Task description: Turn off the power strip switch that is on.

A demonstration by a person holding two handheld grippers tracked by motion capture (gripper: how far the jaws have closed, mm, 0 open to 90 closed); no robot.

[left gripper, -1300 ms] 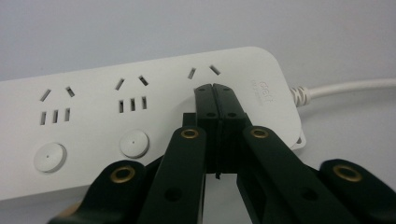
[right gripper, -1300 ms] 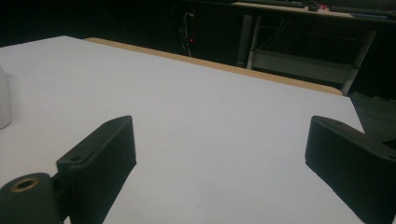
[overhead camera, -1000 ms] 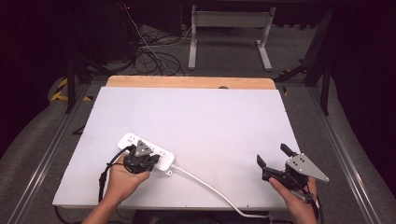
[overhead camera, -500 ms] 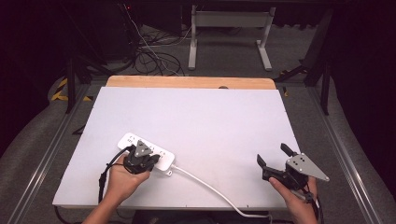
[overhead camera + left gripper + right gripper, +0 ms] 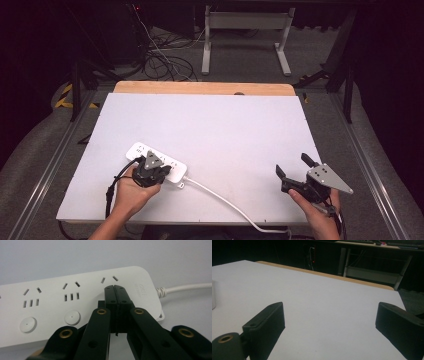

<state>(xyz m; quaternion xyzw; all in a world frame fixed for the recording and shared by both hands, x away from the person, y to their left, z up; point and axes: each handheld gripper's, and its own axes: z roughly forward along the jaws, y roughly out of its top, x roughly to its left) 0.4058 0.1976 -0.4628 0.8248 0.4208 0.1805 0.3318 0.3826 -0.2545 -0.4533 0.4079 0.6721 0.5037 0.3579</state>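
Your tabletop (image 5: 225, 125) is plain white, with a tan wooden strip (image 5: 200, 88) along its far edge. The power strip (image 5: 62, 305) is white with dark slots and round white buttons, and its cord (image 5: 225, 202) is white too. Both your tongs are black: the left tongs (image 5: 115, 290) show brass rivets, and the right tongs (image 5: 295, 170) carry a grey plate (image 5: 327, 177). The floor (image 5: 50, 135) is grey.

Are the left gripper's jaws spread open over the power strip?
No, the left gripper has its jaws pressed together, tips over the power strip near its cable-end socket.
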